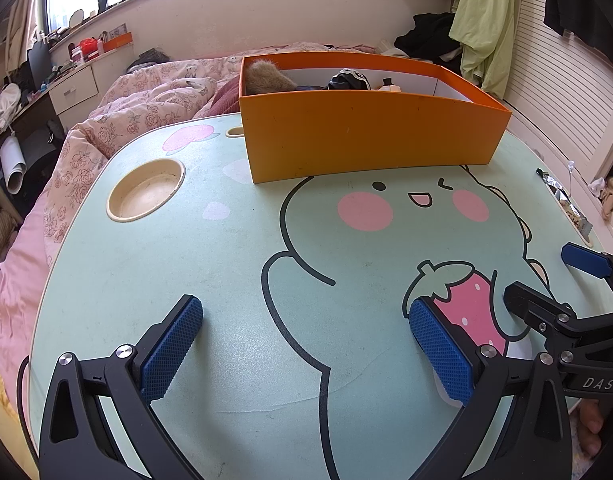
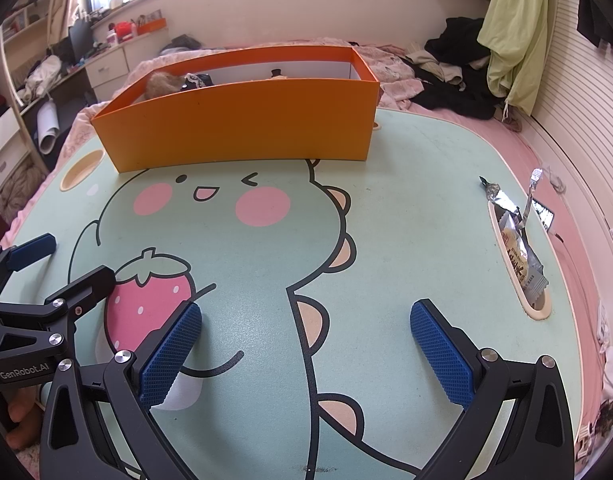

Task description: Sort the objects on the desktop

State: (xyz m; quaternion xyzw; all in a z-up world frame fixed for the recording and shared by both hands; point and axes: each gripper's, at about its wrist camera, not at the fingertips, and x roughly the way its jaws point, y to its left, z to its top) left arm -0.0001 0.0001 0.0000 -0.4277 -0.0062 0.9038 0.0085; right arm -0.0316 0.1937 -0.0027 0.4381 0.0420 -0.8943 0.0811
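An orange box (image 1: 366, 132) stands at the far side of the green cartoon-print table (image 1: 186, 272); it also shows in the right wrist view (image 2: 242, 124). Inside it lie a brown furry thing (image 1: 266, 76), a black-and-white item (image 1: 348, 79) and a small figure (image 1: 388, 85). My left gripper (image 1: 306, 344) is open and empty above the table's near part. My right gripper (image 2: 306, 344) is open and empty beside it; it shows at the right in the left wrist view (image 1: 546, 276). A silver snack wrapper (image 2: 518, 240) lies in the slot at the table's right edge.
A round cup recess (image 1: 146, 190) is sunk in the table's far left. A long slot (image 2: 540, 308) runs along the right edge. A bed with a pink floral quilt (image 1: 138, 108) lies behind the table. Clothes (image 2: 466, 76) are piled at the back right.
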